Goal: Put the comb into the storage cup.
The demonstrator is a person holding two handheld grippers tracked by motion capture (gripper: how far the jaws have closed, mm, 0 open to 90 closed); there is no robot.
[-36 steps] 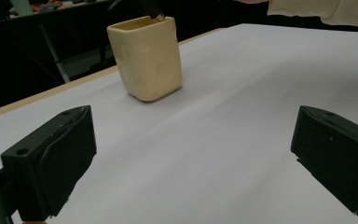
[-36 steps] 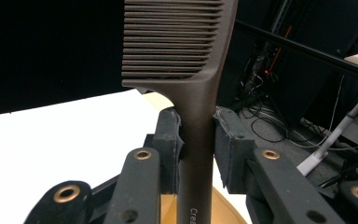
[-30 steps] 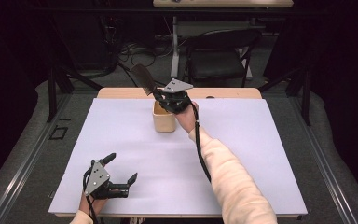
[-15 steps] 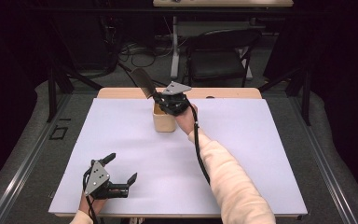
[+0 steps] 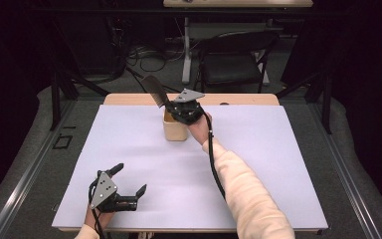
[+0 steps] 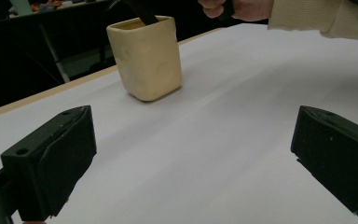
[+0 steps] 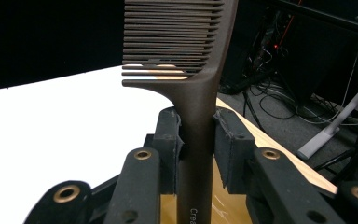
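1. While my right gripper (image 5: 171,107) hovers over the far middle of the table (image 5: 288,164), its jaws pinch the handle of a dark brown comb (image 7: 193,84), pads pressed against either side of the handle.
2. Seen from the high view, the comb (image 5: 153,89) tilts up and away to the left, teeth end highest, with its handle running down into the cup.
3. That cream-coloured cup (image 5: 175,128) stands upright on the white table top, near the far wooden edge, directly below my right gripper.
4. Through the left gripper view, the cup (image 6: 145,57) shows a dark handle poking from its mouth, with my right hand (image 6: 235,8) just above and beside it.
5. My left gripper (image 5: 128,185) rests low at the near left of the table, well apart from the cup, jaws spread wide with nothing between them.
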